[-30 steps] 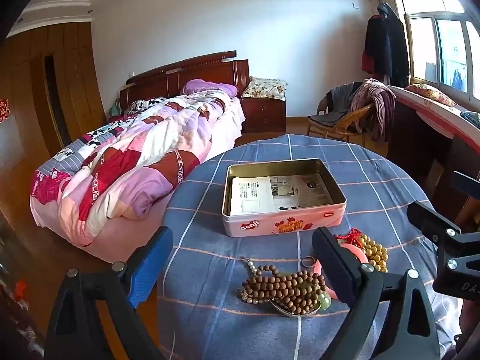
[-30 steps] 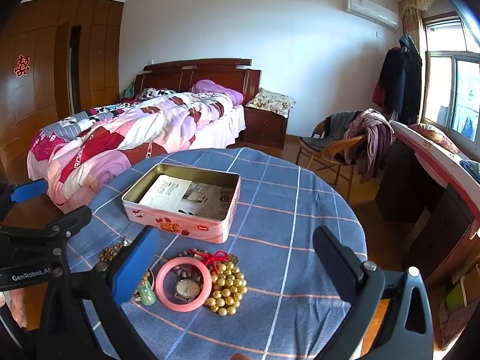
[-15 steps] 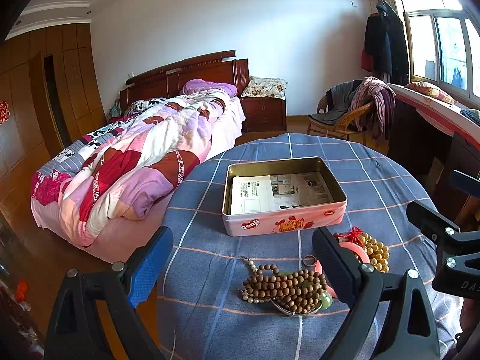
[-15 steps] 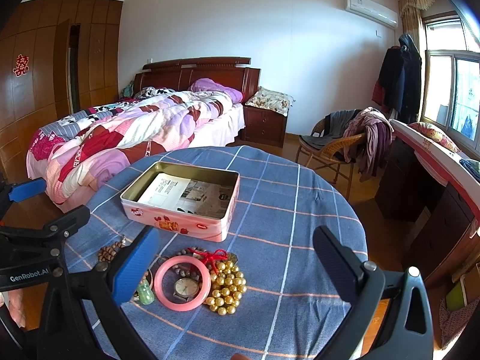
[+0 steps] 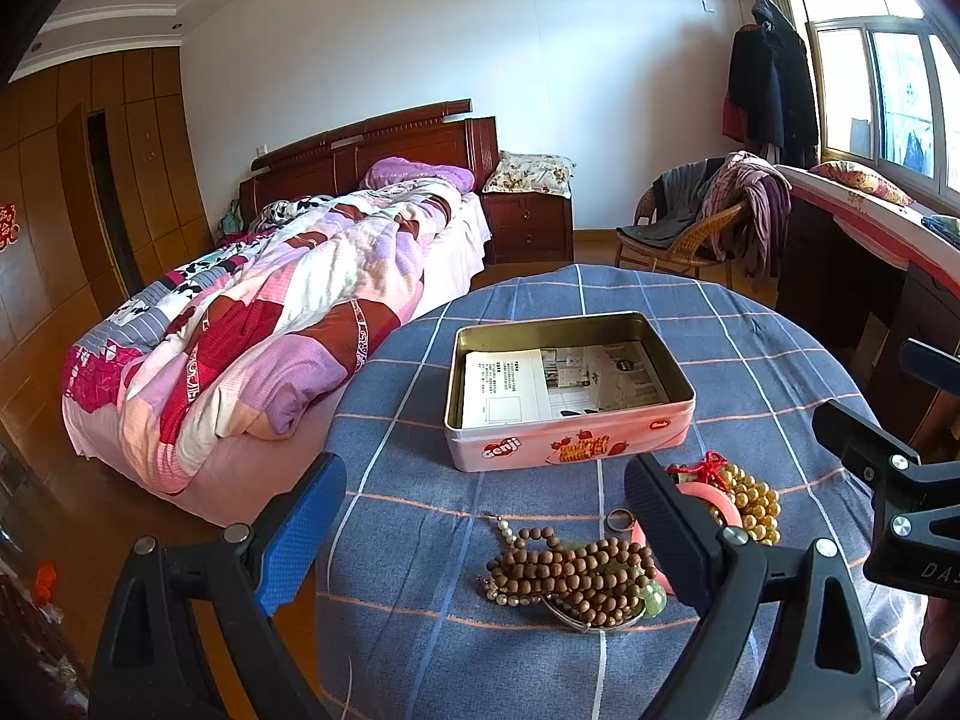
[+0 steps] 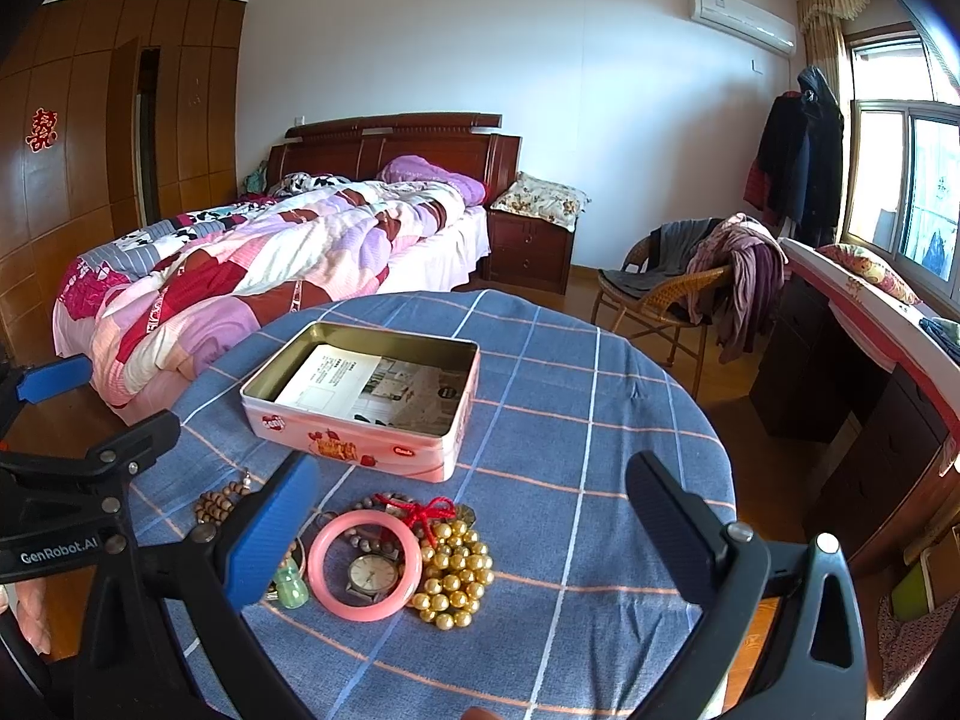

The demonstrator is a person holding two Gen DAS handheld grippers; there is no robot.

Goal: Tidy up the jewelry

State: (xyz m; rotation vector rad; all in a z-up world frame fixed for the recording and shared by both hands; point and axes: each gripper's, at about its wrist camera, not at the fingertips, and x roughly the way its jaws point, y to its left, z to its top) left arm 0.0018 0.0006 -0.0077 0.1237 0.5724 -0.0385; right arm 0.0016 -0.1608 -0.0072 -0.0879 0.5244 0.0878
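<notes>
I have both tools above the near edge of the round tabletop covered in blue checked cloth [image 6: 600, 420]. My left gripper [image 5: 486, 534] has its jaws spread wide with nothing between them, and my right gripper [image 6: 474, 531] is equally wide apart and empty. The open pink rectangular tin [image 6: 366, 402] sits near the middle of the tabletop, printed paper lining its floor. The jewelry lies in a cluster between the tin and the near edge: a brown wooden bead strand [image 5: 570, 570], a pink bangle [image 6: 366, 567] ringed around a small round watch face [image 6: 372, 573], golden beads with a red knot [image 6: 456, 570] touching the bangle's right side, and a pale green pendant [image 6: 291, 582] just beside its left.
</notes>
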